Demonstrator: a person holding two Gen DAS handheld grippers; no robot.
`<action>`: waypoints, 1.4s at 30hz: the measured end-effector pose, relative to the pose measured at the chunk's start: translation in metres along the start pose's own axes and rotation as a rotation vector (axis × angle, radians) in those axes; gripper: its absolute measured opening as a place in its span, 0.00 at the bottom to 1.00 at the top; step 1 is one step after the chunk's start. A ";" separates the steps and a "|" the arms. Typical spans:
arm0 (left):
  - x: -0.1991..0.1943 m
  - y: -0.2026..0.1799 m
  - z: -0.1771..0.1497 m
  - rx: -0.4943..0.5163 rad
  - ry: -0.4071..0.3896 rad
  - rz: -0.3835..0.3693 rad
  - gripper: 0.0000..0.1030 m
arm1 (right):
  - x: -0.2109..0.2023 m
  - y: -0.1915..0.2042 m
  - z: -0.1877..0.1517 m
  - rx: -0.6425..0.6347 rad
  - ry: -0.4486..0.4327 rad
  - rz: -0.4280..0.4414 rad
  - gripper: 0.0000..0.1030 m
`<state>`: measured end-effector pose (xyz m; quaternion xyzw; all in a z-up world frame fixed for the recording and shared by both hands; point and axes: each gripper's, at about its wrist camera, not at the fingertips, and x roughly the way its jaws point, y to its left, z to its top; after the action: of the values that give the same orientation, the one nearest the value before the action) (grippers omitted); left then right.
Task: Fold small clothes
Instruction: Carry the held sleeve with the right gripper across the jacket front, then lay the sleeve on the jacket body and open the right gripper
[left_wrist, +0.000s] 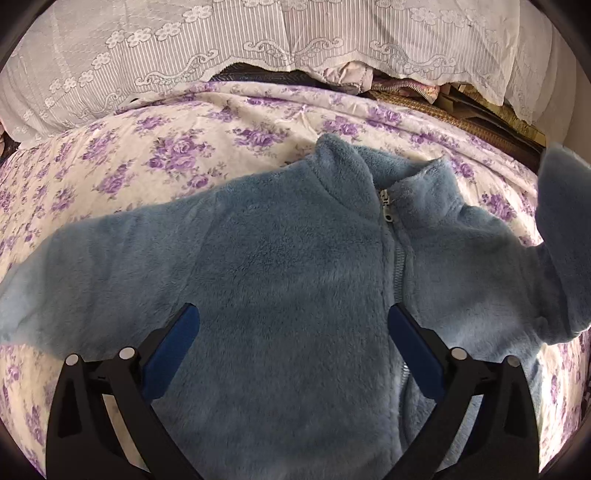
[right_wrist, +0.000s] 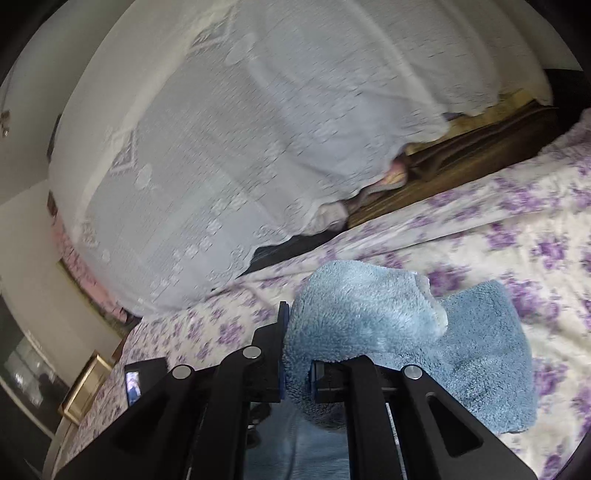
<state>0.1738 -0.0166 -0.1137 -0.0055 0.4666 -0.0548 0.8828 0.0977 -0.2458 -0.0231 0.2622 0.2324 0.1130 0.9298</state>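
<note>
A small blue fleece jacket (left_wrist: 288, 258) with a grey front zip (left_wrist: 388, 210) lies face up on a bedspread (left_wrist: 173, 147) printed with purple flowers. My left gripper (left_wrist: 293, 325) hovers over the jacket's chest, open, its blue pads (left_wrist: 173, 350) wide apart with nothing between them. One sleeve lies flat out to the left; the other sleeve (left_wrist: 561, 229) is lifted off the bed at the right edge. In the right wrist view my right gripper (right_wrist: 297, 343) is shut on that fleece sleeve (right_wrist: 362, 325), which bunches up over the jaws and hangs to the right.
A white lace cover (left_wrist: 258, 40) drapes over bulky things behind the bed, with a dark gap and woven brown items (left_wrist: 436, 107) under its hem. In the right wrist view, a gold picture frame (right_wrist: 83, 387) leans by the bed's left side.
</note>
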 end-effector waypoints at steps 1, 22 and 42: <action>0.003 0.002 -0.001 -0.002 0.004 0.004 0.96 | 0.007 0.005 -0.003 -0.009 0.014 0.009 0.09; -0.012 0.071 0.005 -0.216 -0.067 0.105 0.96 | 0.105 0.053 -0.097 -0.332 0.438 0.080 0.74; -0.049 -0.067 -0.020 0.242 -0.192 0.156 0.96 | -0.010 -0.081 -0.020 -0.016 0.180 -0.171 0.77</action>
<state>0.1235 -0.0776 -0.0807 0.1317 0.3690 -0.0412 0.9191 0.0862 -0.3085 -0.0778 0.2226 0.3357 0.0583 0.9134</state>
